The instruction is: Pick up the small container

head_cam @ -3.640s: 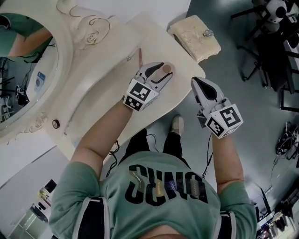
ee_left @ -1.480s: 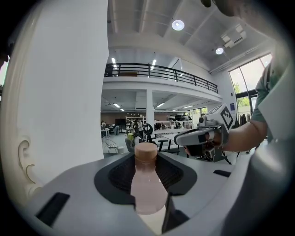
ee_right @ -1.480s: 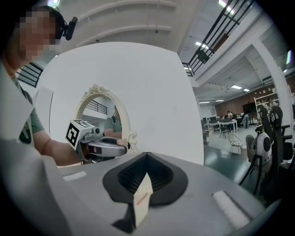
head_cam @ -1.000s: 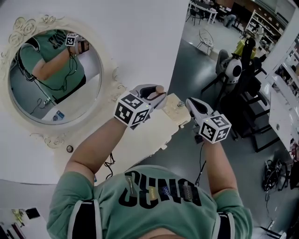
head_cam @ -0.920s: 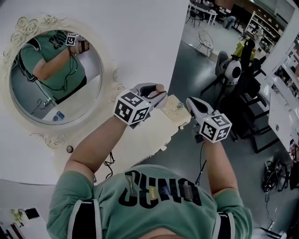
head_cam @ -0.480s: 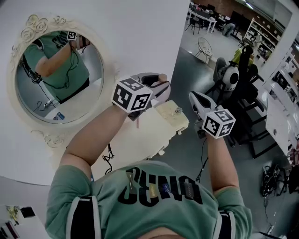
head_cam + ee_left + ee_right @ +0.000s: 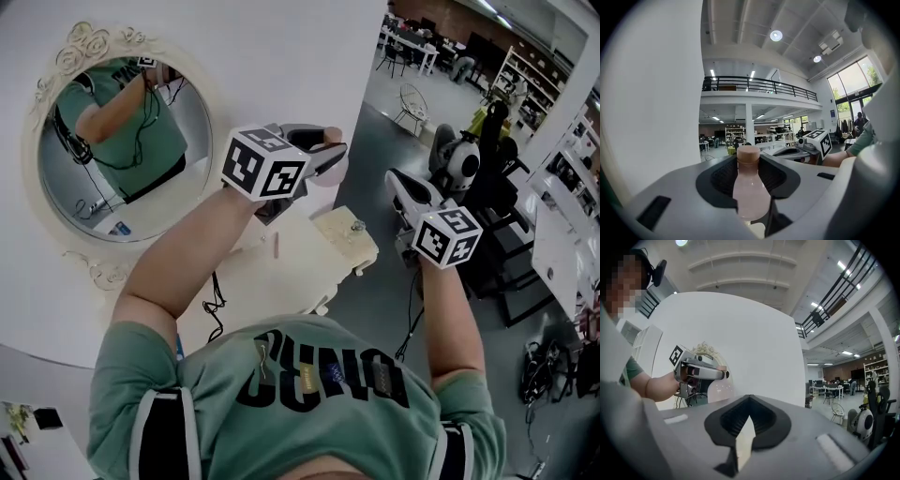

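Up off the desk (image 7: 281, 281), at its 12 o'clock: small bottle (image 7: 750, 192), squeezed upright between left gripper (image 7: 328, 157) fingers to stop slipping. At 3 o'clock, right gripper (image 7: 746, 430) fingers nearly shut, empty.

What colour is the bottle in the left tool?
Pale pink bottle, clearest in left gripper view.

Left tongs (image 7: 328, 157) loaded, right tongs (image 7: 395, 178) closed.

Head view: above the person, steeply down, arms close below. Left gripper view: level along its jaws into the hall, catches right gripper (image 7: 780, 152). Right gripper view: level toward the mirror (image 7: 715, 389), catches left gripper (image 7: 723, 374). 2 views share the mirror: head, right gripper.
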`<state>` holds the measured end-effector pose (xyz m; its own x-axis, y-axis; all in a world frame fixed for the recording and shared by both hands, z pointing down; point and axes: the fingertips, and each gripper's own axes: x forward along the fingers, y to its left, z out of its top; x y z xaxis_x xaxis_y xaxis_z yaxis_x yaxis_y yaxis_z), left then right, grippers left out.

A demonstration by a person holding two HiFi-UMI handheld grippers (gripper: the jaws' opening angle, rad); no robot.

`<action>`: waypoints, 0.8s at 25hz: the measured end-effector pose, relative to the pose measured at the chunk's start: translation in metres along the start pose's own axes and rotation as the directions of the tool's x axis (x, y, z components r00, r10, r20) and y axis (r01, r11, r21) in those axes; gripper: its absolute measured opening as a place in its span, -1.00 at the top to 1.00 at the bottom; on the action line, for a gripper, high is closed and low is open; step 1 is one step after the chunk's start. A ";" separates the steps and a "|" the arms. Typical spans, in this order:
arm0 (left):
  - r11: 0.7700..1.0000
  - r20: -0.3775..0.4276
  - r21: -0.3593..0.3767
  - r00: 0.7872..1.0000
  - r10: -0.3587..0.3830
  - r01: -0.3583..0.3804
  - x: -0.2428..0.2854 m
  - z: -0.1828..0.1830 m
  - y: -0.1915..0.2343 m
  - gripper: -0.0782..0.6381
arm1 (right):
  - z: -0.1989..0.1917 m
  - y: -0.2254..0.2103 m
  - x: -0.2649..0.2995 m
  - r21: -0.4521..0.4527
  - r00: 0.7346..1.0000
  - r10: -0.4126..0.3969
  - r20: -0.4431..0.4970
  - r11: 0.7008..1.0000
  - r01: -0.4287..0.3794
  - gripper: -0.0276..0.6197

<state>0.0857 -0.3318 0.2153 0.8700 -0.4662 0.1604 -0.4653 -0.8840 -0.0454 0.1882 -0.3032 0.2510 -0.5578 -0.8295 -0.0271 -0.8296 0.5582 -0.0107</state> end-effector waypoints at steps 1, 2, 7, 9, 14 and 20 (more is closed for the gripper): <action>1.000 0.003 0.004 1.000 0.002 -0.002 -0.001 0.003 0.000 0.39 | 0.003 0.001 0.001 -0.005 1.000 0.003 0.003 1.000 -0.003 0.89; 1.000 0.006 0.008 1.000 0.004 -0.005 -0.002 0.006 0.001 0.39 | 0.005 0.001 0.001 -0.009 1.000 0.006 0.006 1.000 -0.005 0.89; 1.000 0.016 0.018 1.000 0.005 -0.005 -0.005 0.020 0.002 0.39 | 0.017 0.003 0.004 -0.025 1.000 0.015 0.017 1.000 -0.015 0.89; 1.000 0.015 0.017 1.000 0.002 -0.002 -0.006 0.022 0.002 0.39 | 0.019 0.004 0.005 -0.031 1.000 0.019 0.018 0.999 -0.018 0.89; 1.000 0.012 0.012 1.000 0.000 -0.001 -0.006 0.022 0.003 0.39 | 0.020 0.006 0.009 -0.032 1.000 0.021 0.014 0.999 -0.020 0.89; 1.000 0.007 0.005 1.000 0.000 0.000 -0.005 0.018 0.005 0.39 | 0.020 0.004 0.010 -0.024 1.000 0.019 0.014 1.000 -0.018 0.89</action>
<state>0.0819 -0.3347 0.1969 0.8711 -0.4664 0.1538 -0.4646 -0.8841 -0.0502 0.1793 -0.3091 0.2311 -0.5728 -0.8187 -0.0409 -0.8196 0.5727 0.0142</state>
